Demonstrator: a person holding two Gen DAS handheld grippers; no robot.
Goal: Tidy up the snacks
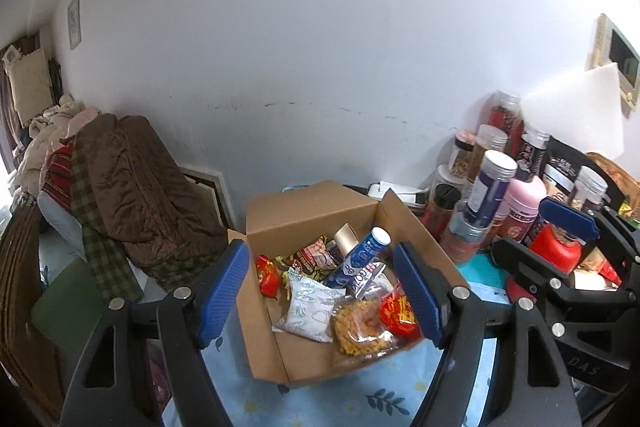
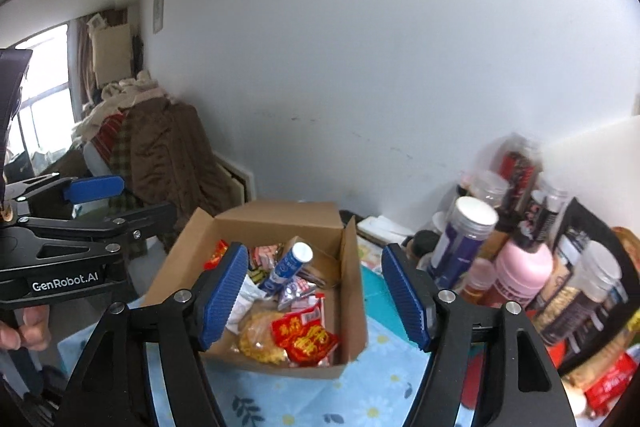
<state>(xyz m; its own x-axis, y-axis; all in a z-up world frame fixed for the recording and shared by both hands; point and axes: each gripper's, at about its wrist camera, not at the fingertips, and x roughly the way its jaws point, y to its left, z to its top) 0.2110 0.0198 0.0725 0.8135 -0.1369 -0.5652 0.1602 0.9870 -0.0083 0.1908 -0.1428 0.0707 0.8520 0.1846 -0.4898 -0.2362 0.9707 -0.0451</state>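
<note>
**Both Tongs Empty Above a Half-Filled Snack Box**

Left gripper (image 1: pixel 322 291) and right gripper (image 2: pixel 314 293) both spread apart, nothing between the blue pads, hovering above the open cardboard box (image 1: pixel 312 205) on the blue floral cloth (image 1: pixel 384 401). Inside the box: blue-and-white tube (image 1: pixel 360 259) leaning toward the back corner, white sachet (image 1: pixel 306 309) at centre, clear bag of yellow crisps (image 1: pixel 362 323) by the front edge, red packets (image 2: pixel 306 337) beside it. Still outside the box, crowded along the wall to the right: purple-labelled jar (image 2: pixel 460 247), pink bottle (image 2: pixel 522 271), black pouch (image 2: pixel 588 283), red-lidded container (image 1: pixel 560 251).

Likely next: reaching right for another item. Best done by picking an outermost piece first, since the jars stand touching one another. Worth closing on the body of a tall jar rather than its lid, keeping it upright, then lowering it into the bare front-left floor of the box instead of onto the crisps, probably fragile.

Readable writing: "GenRobot.AI" on the left tool's body in the right wrist view. Red packets printed with yellow characters, too blurred to make out. Tube lettering not legible
</note>
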